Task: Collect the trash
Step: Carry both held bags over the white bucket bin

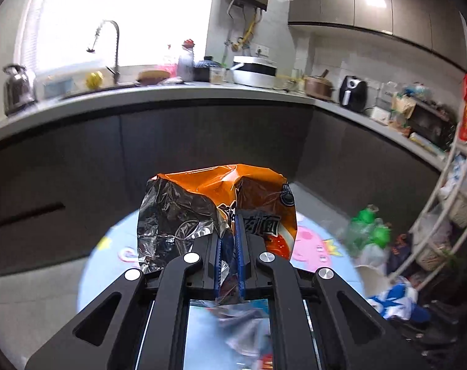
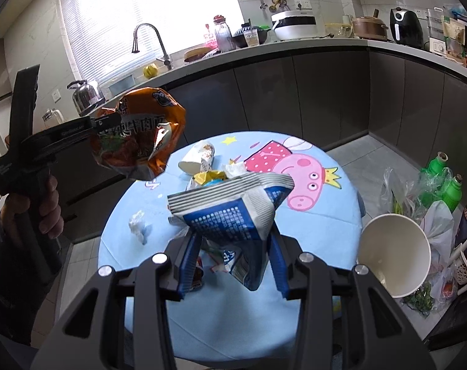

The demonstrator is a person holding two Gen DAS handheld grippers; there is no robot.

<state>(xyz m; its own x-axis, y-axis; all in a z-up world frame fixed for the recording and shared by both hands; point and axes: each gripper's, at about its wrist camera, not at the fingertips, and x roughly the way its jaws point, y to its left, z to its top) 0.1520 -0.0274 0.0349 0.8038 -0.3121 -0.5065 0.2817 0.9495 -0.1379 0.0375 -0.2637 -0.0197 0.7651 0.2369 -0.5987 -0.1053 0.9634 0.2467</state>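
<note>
My left gripper [image 1: 230, 246] is shut on a crumpled orange noodle wrapper [image 1: 221, 203] with a silver foil inside, held up above the round table. In the right wrist view that same left gripper [image 2: 110, 120] holds the orange wrapper [image 2: 140, 141] at the left, in a person's hand, clear of the table. My right gripper [image 2: 233, 256] is shut on a crushed blue and white package [image 2: 230, 215] over the table's near side. On the blue cartoon tablecloth [image 2: 310, 231] lie a tipped paper cup [image 2: 196, 157], a yellow wrapper [image 2: 208, 175] and crumpled tissue [image 2: 137, 222].
A large white paper tub [image 2: 394, 252] gapes beside the table's right edge. Behind it stand green bottles [image 2: 443, 182] among plastic bags, and a white wire rack [image 1: 440, 203] is at the far right. Dark cabinets under a cluttered counter [image 2: 295, 46] ring the table.
</note>
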